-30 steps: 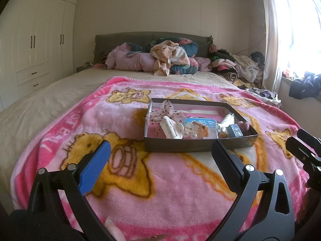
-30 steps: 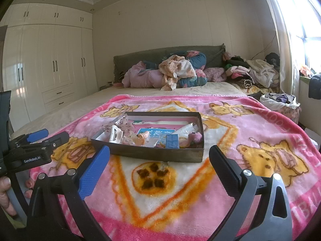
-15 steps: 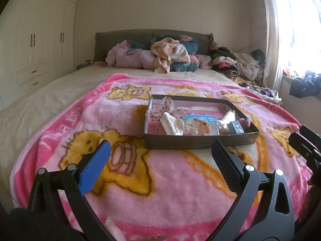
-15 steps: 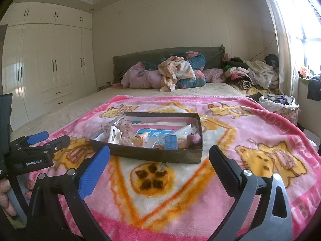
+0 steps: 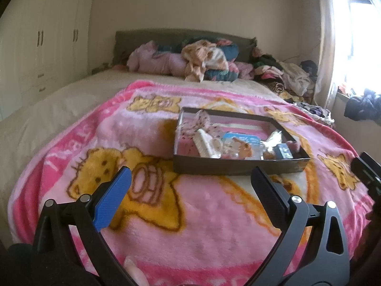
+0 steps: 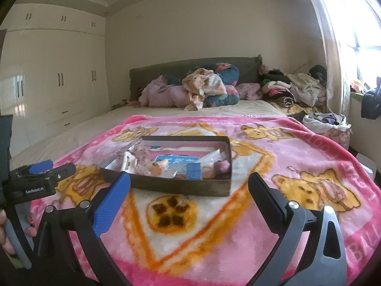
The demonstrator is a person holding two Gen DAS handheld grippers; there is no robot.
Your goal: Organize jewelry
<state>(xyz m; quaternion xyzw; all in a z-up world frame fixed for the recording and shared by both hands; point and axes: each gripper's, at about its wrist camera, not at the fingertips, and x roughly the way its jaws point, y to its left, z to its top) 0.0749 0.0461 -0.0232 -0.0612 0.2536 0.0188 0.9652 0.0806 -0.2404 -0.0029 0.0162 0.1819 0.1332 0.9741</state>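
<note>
A shallow dark box point(image 5: 228, 165) sits on the pink cartoon blanket point(image 5: 202, 209) and shows in the right wrist view too point(image 6: 181, 187). It holds a white hair claw point(image 5: 205, 142), a pink bow point(image 5: 202, 122), a blue card point(image 5: 245, 139), a small blue box point(image 6: 194, 171) and other small trinkets. My left gripper point(image 5: 191, 182) is open and empty, short of the box's near left corner. My right gripper point(image 6: 189, 186) is open and empty, just before the box's near wall. The left gripper also shows at the left in the right wrist view point(image 6: 40, 178).
The bed is wide, with a heap of clothes and pillows point(image 6: 202, 90) against the headboard. White wardrobes point(image 6: 52, 90) stand on the left. A window and more clothes point(image 6: 302, 88) are on the right, with a laundry basket point(image 6: 328, 124) beside the bed.
Both grippers have moved forward towards the box, which looks larger and nearer. Both stay open and empty.
</note>
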